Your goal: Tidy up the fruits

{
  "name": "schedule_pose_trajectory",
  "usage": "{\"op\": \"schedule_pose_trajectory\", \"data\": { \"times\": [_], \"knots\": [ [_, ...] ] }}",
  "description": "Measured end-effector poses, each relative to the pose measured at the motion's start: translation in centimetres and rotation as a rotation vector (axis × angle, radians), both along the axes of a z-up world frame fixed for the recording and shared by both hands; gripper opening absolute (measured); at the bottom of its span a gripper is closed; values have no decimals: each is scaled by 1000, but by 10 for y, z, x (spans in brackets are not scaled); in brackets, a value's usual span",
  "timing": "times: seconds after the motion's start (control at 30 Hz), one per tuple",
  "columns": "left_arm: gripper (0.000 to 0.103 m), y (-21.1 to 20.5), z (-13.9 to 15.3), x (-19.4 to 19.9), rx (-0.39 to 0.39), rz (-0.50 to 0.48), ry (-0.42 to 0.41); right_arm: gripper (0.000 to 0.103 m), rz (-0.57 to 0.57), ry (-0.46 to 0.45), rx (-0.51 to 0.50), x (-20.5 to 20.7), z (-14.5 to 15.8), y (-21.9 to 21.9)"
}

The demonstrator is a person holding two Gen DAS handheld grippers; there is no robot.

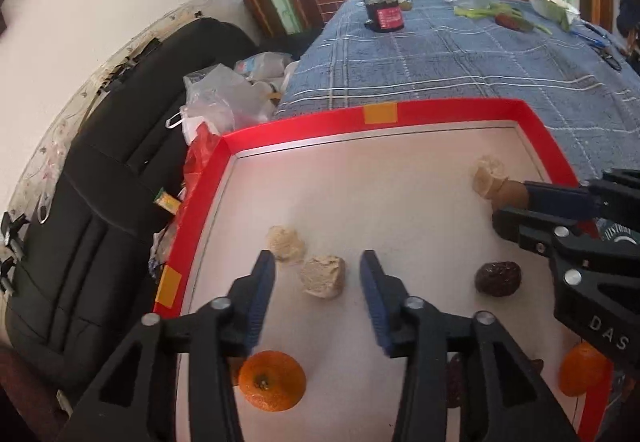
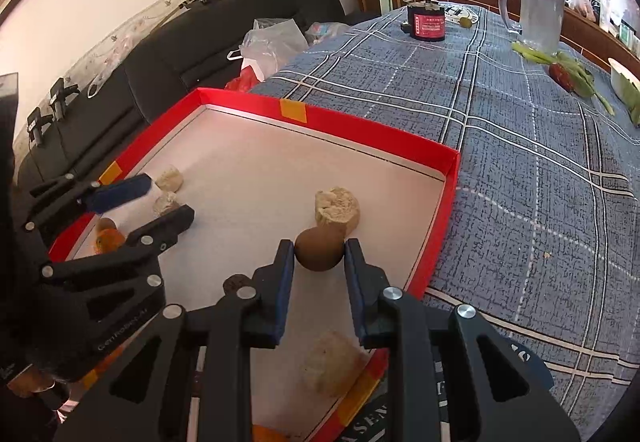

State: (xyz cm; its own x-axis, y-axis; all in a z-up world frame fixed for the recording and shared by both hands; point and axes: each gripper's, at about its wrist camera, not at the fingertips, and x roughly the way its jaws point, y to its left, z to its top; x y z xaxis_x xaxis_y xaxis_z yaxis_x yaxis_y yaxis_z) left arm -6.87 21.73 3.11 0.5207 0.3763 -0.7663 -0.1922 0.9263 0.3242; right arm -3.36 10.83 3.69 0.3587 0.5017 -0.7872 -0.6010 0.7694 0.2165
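Right tool (image 2: 320, 256) against beige chunk (image 2: 337, 211)

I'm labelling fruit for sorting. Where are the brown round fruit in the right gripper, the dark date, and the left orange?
brown round fruit (image 2: 320, 253), right wrist view, front face.
dark date (image 1: 497, 278), left wrist view, top.
left orange (image 1: 272, 380), left wrist view, near stem.

Both tools were built alike: the left hand-held gripper (image 1: 318, 278) and the right hand-held gripper (image 2: 319, 262) each had matte black linkage arms with triangular cut-outs, joined by round silver screw heads. Their fingers (image 1: 262, 294) carried ribbed dark blue pads. White lettering reading "DAS" was printed on the right one's body, and small white script on the left one's.
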Motion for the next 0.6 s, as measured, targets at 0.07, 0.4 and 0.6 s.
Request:
{"op": "schedule_pose_trajectory", "data": {
  "times": [0.07, 0.4, 0.6],
  "knots": [
    [70, 2, 1, 0, 6, 23, 1, 29, 0, 12, 7, 1, 1, -1],
    [79, -13, 35, -34, 42, 121, -113, 47, 3, 27, 132, -7, 21, -13],
    [80, -24, 66, -74, 71, 151, -228, 49, 25, -84, 207, -28, 46, -18]
  ]
}}
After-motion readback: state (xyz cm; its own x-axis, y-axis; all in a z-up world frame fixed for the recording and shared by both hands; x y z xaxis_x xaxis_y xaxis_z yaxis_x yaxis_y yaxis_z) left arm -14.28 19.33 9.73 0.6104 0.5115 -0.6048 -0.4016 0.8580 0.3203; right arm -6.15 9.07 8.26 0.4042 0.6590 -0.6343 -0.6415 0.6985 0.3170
